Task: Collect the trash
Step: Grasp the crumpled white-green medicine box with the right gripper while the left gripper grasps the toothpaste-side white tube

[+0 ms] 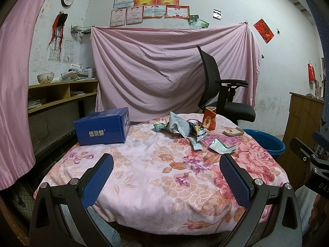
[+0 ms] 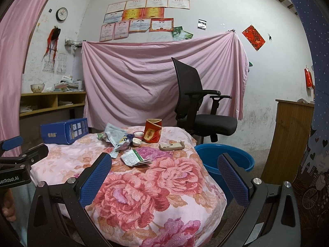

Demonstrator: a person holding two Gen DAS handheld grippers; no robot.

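Crumpled wrappers (image 1: 181,126) (torn, mixed) heaped mid-table beside an upright red carton (image 1: 209,119).

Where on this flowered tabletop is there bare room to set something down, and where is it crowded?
Free: the near half of the floral cloth, between the blue box and the trash pile. Crowded: the far side around the red carton and phone case.
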